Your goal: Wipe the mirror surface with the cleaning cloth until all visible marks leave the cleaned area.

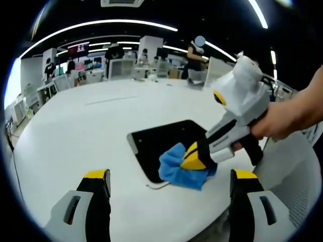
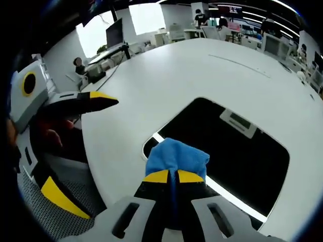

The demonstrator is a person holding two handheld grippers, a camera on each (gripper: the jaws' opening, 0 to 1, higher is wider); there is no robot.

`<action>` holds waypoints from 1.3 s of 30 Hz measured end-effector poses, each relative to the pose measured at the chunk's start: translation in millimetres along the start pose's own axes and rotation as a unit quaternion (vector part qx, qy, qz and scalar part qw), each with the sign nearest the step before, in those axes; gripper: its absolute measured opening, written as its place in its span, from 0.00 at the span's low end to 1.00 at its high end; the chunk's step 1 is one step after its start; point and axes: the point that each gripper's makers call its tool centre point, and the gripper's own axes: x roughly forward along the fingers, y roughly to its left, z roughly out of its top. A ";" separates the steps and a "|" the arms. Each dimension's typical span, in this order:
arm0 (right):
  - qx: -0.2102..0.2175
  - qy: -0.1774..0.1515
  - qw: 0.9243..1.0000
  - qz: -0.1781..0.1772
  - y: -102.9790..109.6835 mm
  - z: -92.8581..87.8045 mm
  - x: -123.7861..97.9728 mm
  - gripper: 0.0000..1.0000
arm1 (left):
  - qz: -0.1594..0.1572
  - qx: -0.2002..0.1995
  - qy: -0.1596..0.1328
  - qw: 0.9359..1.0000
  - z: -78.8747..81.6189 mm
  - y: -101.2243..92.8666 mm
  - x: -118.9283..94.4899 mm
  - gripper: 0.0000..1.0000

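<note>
A dark rectangular mirror with a pale rim lies flat on the round white table. A blue cleaning cloth rests bunched on the mirror's near corner. My right gripper is shut on the blue cloth and presses it against the mirror; a hand holds it in the left gripper view. My left gripper hovers open above the table, short of the mirror, with nothing between its jaws. It also enters the right gripper view as the left gripper, off the table's edge.
The table edge runs close below the mirror. A grey mesh chair stands beside it. Desks, monitors and several people fill the far office background.
</note>
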 end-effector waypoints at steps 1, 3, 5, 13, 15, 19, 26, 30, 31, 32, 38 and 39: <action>0.000 -0.001 1.000 0.000 0.1 -0.2 -0.1 0.00 | 0.000 0.000 0.000 1.000 -0.1 0.1 0.0 0.99; 0.000 -0.001 1.000 0.001 0.4 -0.4 -0.1 0.00 | 0.000 0.000 0.000 1.000 -0.1 -0.2 0.2 0.99; 0.000 -0.001 1.000 0.003 0.1 -0.3 0.1 0.00 | -0.001 0.000 0.001 1.000 -0.2 -0.4 0.1 0.99; -0.004 0.000 1.000 0.008 -0.7 0.2 0.5 0.00 | -0.002 0.003 0.004 1.000 -1.1 -0.6 0.3 0.99; 0.002 0.001 1.000 0.012 -1.9 0.5 0.5 0.00 | -0.002 0.004 0.004 1.000 -1.2 -0.9 0.4 0.99; -0.003 0.005 1.000 0.013 -1.4 -1.3 -0.6 0.00 | -0.001 0.007 0.004 1.000 -0.8 -0.9 0.2 0.99; -0.003 0.009 1.000 0.013 -6.2 -5.6 -4.7 0.00 | -0.001 0.006 0.005 1.000 -1.5 -0.6 0.4 0.99; 0.002 0.010 1.000 0.012 -12.2 -9.2 -8.6 0.00 | -0.002 0.008 0.007 1.000 -1.9 -1.6 0.7 0.99; 0.004 0.012 1.000 0.012 -14.3 -10.2 -9.9 0.00 | -0.002 0.008 0.007 1.000 -1.9 -1.7 0.7 0.99; 0.004 0.013 1.000 0.011 -15.9 -10.9 -10.8 0.00 | -0.002 0.008 0.007 1.000 -1.9 -1.7 0.7 0.99; 0.014 0.017 1.000 0.015 -21.8 -14.0 -14.2 0.00 | -0.003 0.007 0.006 1.000 -1.3 -2.0 0.7 0.99; 0.014 0.018 1.000 0.015 -22.0 -14.2 -14.6 0.00 | -0.003 0.007 0.006 1.000 -1.3 -1.9 0.6 0.99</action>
